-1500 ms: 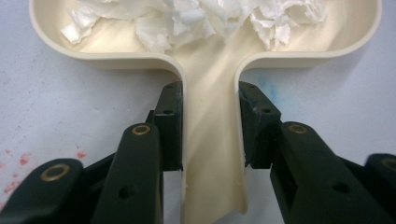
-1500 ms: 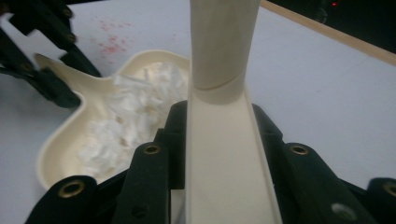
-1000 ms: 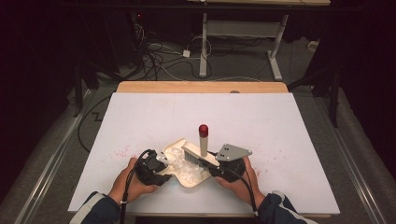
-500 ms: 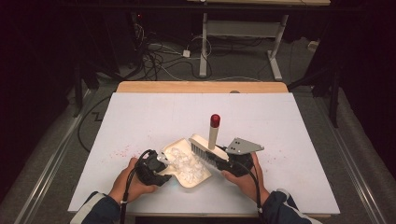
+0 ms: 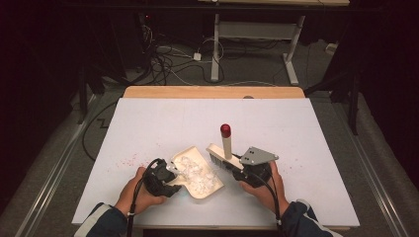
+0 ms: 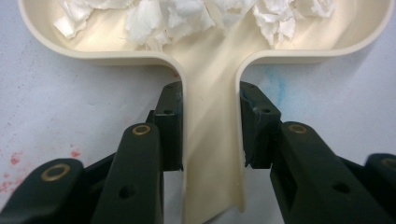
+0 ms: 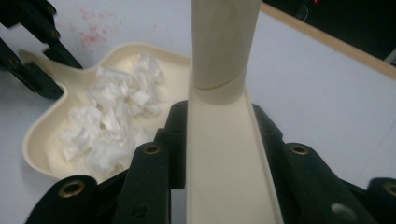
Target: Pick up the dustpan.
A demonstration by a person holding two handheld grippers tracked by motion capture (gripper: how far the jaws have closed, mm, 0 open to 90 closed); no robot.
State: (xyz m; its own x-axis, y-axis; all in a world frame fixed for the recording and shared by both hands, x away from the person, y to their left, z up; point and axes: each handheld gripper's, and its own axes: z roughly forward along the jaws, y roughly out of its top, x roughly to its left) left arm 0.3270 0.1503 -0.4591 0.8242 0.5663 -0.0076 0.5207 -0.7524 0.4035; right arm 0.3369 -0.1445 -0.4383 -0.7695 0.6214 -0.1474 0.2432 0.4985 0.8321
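In the high view, a white table (image 5: 148,123) takes up the middle of the frame, and both hands come in from the bottom edge. The left gripper (image 5: 165,177) sits at lower centre-left, its jaws clamped on the handle of a cream dustpan (image 5: 190,154). The pan lies flat on the table just right of that gripper, its wide part toward the frame's centre, and it holds a heap of white paper scraps (image 5: 195,170).

The left gripper view shows the grip closely: the dustpan's (image 6: 210,154) channel-shaped handle runs up the middle of the frame with a black pad pressed against each side wall. The scraps (image 6: 163,16) lie along the top edge inside the pan, and faint red specks (image 6: 16,158) mark the table at lower left.

The right gripper (image 5: 249,170), at lower centre-right of the high view, is closed on a cream brush (image 5: 226,143). The brush head lies level just beside the pan's right edge, bristles facing the pan, and its stem stands up, ending in a red tip (image 5: 225,130).

In the right gripper view the brush (image 7: 224,140) fills the centre, held tight between the jaws; the dustpan (image 7: 37,135) with its scraps (image 7: 112,121) lies at left, and the left gripper (image 7: 35,51) shows at upper left.
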